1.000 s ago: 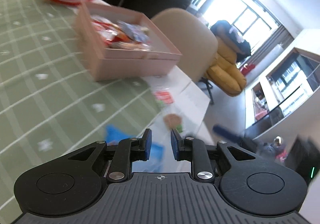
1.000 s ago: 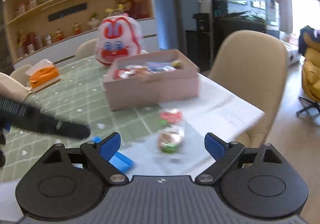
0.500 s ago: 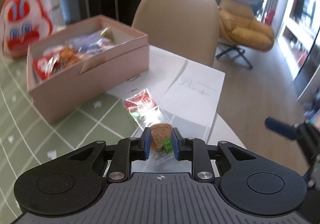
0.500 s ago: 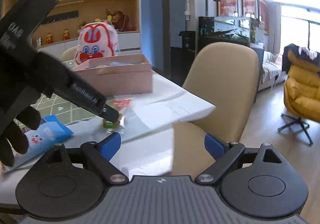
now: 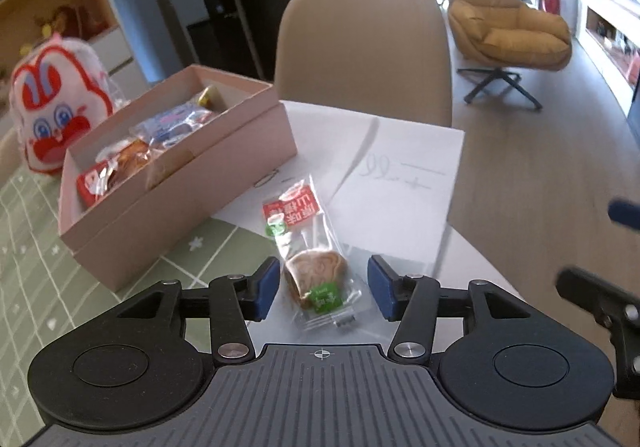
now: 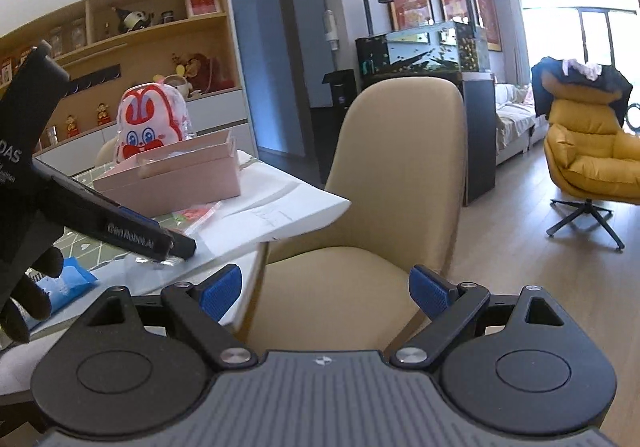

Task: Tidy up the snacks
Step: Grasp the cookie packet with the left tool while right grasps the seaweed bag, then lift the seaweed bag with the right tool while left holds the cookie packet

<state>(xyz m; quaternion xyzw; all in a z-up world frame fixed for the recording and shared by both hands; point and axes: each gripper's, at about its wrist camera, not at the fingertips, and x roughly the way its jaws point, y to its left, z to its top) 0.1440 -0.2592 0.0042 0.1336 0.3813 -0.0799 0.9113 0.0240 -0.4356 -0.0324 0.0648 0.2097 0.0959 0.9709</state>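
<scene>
A clear packet [image 5: 316,279] holding a brown cake, with a red and green label, lies on the table near its edge. My left gripper [image 5: 324,286] hovers over it. Its jaws are opening, one on each side of the cake, and the blue pads stand clear of the wrapper. Behind it to the left stands the pink box [image 5: 188,203], which holds several wrapped snacks. My right gripper [image 6: 326,293] is open and empty, off the table's corner, in front of the beige chair [image 6: 400,167]. In the right wrist view the left gripper's finger [image 6: 132,235] reaches down to the packet [image 6: 196,213].
A red and white rabbit bag [image 5: 56,119] sits behind the box on the green checked cloth [image 5: 36,267]. White paper sheets [image 5: 400,183] cover the table corner. A blue packet [image 6: 68,283] lies by the gloved hand [image 6: 28,287]. A yellow armchair [image 6: 592,163] stands further off.
The left gripper swung round over the clear packet, closed in on the cake, and its jaws have now spread wide. The right gripper drifted off the table toward the chair.
</scene>
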